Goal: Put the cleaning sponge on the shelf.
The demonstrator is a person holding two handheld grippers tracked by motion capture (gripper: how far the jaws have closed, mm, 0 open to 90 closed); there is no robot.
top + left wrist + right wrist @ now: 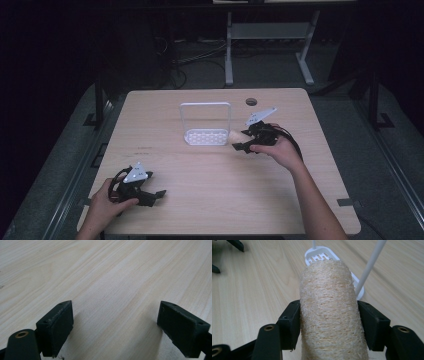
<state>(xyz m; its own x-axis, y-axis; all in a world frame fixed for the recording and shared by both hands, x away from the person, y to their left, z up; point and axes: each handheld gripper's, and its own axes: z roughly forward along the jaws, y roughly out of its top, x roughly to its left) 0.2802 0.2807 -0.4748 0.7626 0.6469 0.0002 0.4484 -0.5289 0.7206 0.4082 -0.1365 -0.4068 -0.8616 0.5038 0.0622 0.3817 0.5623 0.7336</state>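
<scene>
Nearest you, your left gripper [150, 192] rests low over the front left part of the bench [210, 200], held in your left hand [107, 202]. In the left gripper view its fingers [57, 326] are spread wide with bare wood between them, pinching nothing.

Farther in and to the right, your right hand [280, 150] holds the right gripper [240, 140] over the middle of the bench. In the right gripper view its fingers [290, 322] press on both sides of a pale, fibrous loofah roll [329, 315], which stands out past the fingertips, pointing at the rack.

Just beyond the loofah's tip sits a white wire rack [206, 125] with a perforated base and a tall upright loop. In the high view the loofah's end is just beside the rack's right edge; I cannot tell whether they touch.
</scene>
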